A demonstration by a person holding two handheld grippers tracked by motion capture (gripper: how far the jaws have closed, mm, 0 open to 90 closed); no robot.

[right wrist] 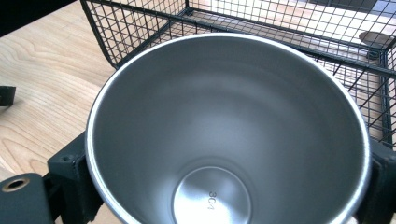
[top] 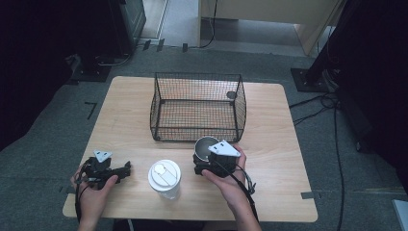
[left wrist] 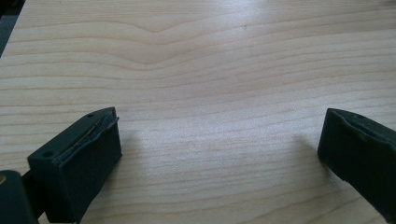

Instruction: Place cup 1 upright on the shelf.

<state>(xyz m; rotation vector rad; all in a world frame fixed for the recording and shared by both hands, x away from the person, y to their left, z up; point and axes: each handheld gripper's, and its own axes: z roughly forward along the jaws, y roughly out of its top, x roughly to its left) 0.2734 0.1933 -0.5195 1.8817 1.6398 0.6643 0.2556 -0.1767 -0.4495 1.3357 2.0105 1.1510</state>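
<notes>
High view: a person's hands enter from the bottom edge at a light wooden table. At the left, near the table's front corner, the left gripper lies low over the wood in the person's left hand, its jaws pointing toward the middle of the table. From the left gripper view, its two black jaws stand wide apart with nothing but bare wood grain between them; whether they touch the tabletop cannot be told.

Just to the right, between the two hands, a white lidded cup stands upright, apart from both tools.

Right of centre, the right gripper, topped by a grey three-cornered plate and held in the right hand, is closed around a steel cup. In the right gripper view the steel cup opens toward the camera, its inside empty and the digits "304" stamped in its base, with a black jaw pressed against each side of its wall.

Directly behind it, a black wire basket sits at the middle of the table, with the cup just outside its near wall.
</notes>
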